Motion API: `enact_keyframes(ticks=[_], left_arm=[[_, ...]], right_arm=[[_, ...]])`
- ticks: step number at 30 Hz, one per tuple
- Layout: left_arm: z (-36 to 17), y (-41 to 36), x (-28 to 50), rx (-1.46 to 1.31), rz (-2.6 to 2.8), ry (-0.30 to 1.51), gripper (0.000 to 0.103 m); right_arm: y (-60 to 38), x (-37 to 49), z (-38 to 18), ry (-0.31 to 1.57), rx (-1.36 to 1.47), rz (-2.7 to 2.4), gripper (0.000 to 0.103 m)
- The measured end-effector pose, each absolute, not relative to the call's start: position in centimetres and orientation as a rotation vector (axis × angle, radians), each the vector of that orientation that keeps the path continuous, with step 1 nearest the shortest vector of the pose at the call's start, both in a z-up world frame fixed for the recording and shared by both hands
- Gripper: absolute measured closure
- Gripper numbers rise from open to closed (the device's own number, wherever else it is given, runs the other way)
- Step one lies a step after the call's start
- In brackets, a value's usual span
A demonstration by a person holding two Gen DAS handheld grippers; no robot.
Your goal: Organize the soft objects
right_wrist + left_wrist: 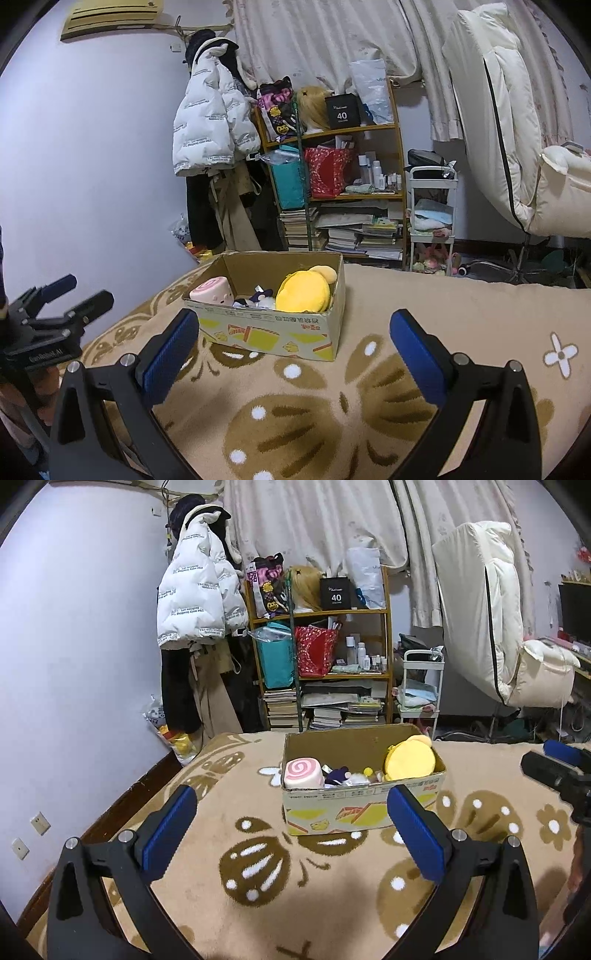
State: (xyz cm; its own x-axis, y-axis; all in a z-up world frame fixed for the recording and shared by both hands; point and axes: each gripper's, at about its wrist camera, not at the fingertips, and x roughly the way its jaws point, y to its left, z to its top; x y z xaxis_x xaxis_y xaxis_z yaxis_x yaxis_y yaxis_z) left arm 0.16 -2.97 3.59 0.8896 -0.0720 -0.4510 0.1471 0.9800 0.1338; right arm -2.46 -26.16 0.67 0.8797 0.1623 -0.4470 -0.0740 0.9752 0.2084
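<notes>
An open cardboard box stands on the beige patterned blanket. Inside lie a pink swirl plush, a round yellow plush and a small dark-and-white plush. My left gripper is open and empty, just in front of the box. My right gripper is open and empty, in front of the box. The right gripper shows at the right edge of the left wrist view; the left gripper shows at the left edge of the right wrist view.
Behind the bed stand a cluttered wooden shelf, hanging coats, a white cart and a white chair. The bed's edge drops off at left along the wall.
</notes>
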Motion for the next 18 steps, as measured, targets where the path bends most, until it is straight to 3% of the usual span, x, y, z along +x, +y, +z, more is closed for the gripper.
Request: enact_keyframes(ticks=[18], left_arm=[[2.71,-3.21,0.52,0.185,-0.127,0.459,0.001]], right_arm=[[-26.31,-2.17,-0.12,0.487,0.202,0.107,0.000]])
